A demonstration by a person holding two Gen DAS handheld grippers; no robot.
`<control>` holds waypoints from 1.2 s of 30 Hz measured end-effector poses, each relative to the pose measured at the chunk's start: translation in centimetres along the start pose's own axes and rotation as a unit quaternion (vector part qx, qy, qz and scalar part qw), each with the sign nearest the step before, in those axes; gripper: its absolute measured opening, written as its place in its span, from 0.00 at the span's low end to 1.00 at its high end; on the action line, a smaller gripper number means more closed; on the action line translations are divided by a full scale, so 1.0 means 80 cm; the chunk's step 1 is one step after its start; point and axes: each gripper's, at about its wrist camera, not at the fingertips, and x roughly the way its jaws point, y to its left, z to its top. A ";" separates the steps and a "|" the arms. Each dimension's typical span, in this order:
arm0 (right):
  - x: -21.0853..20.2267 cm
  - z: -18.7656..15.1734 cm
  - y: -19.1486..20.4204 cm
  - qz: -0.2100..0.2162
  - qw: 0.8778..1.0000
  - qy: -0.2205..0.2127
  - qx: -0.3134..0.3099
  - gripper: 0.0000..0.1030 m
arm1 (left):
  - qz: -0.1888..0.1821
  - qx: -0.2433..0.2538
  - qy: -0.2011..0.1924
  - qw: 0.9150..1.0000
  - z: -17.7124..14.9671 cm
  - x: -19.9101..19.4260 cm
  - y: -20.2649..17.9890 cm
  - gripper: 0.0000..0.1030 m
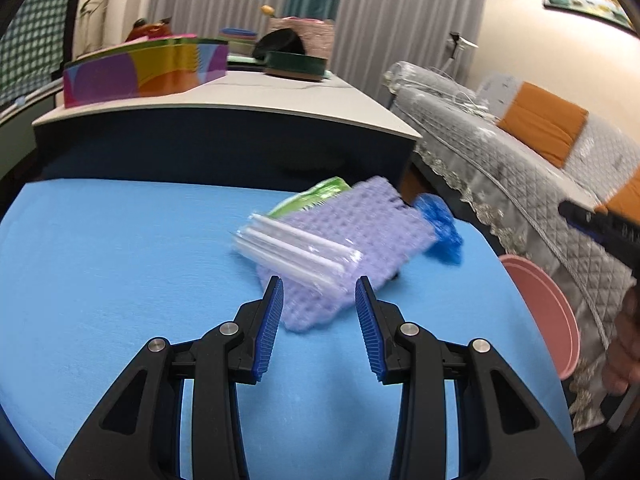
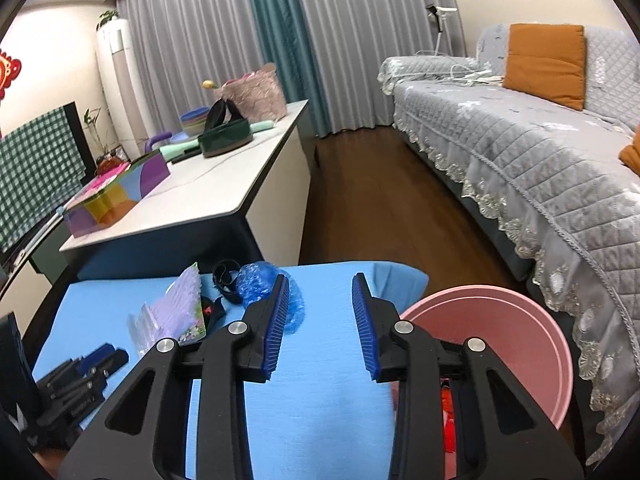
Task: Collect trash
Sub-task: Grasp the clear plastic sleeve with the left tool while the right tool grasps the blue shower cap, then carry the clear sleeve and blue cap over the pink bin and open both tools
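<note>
A heap of trash lies on the blue table cover [image 1: 120, 260]: a clear wrapper with white sticks [image 1: 296, 248] on top of a purple dimpled sheet [image 1: 360, 220], a green packet [image 1: 316, 194] behind, and crumpled blue plastic [image 1: 438, 226] to the right. My left gripper [image 1: 319, 280] is open and holds nothing, its tips just short of the wrapper. My right gripper [image 2: 320, 278] is open over bare blue cover with nothing between its jaws. The blue plastic [image 2: 256, 280] lies just beside its left finger. The pink bin [image 2: 500, 320] stands below the table's right edge.
A black strap [image 2: 226, 276] lies behind the blue plastic. A low white table [image 2: 224, 196] beyond carries a coloured box [image 2: 116, 192], a green case and a basket. A grey quilted sofa [image 2: 520, 152] runs along the right, with wooden floor between. A hand [image 1: 624, 344] shows at the right edge.
</note>
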 end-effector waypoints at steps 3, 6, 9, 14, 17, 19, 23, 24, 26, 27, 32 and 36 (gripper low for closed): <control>0.018 -0.002 0.007 0.008 1.000 0.014 -0.006 0.34 | -0.009 -0.030 0.005 0.999 0.007 0.012 0.008 0.37; 0.038 -0.006 0.017 0.009 0.999 0.029 -0.017 0.41 | -0.004 -0.051 0.011 0.999 0.012 0.026 0.012 0.46; 0.059 -0.010 0.024 0.015 0.999 0.042 -0.020 0.51 | 0.010 -0.079 0.017 0.997 0.016 0.037 0.022 0.51; 0.090 -0.014 0.034 0.021 0.998 0.060 -0.026 0.55 | 0.006 -0.106 0.032 0.994 0.017 0.051 0.034 0.51; 0.112 -0.017 0.039 0.024 0.997 0.075 -0.028 0.55 | 0.003 -0.106 0.041 0.993 0.015 0.059 0.034 0.51; 0.121 -0.019 0.040 0.025 0.996 0.082 -0.028 0.55 | 0.001 -0.108 0.045 0.993 0.014 0.061 0.034 0.48; 0.137 -0.022 0.047 0.026 0.994 0.096 -0.036 0.55 | -0.006 -0.104 0.045 0.994 0.014 0.063 0.033 0.27; 0.140 -0.023 0.049 0.025 0.994 0.099 -0.041 0.55 | -0.006 -0.101 0.043 0.994 0.014 0.062 0.033 0.22; 0.144 -0.027 0.053 0.026 0.993 0.108 -0.051 0.55 | -0.003 -0.096 0.038 0.995 0.016 0.061 0.033 0.10; 0.146 -0.028 0.054 0.027 0.992 0.112 -0.053 0.51 | -0.004 -0.096 0.037 0.995 0.017 0.060 0.033 0.07; 0.144 -0.029 0.056 0.029 0.991 0.117 -0.058 0.07 | 0.000 -0.089 0.018 0.996 0.023 0.048 0.034 0.02; 0.125 -0.025 0.058 0.027 0.993 0.099 -0.064 0.03 | 0.005 -0.083 0.007 0.997 0.029 0.035 0.033 0.02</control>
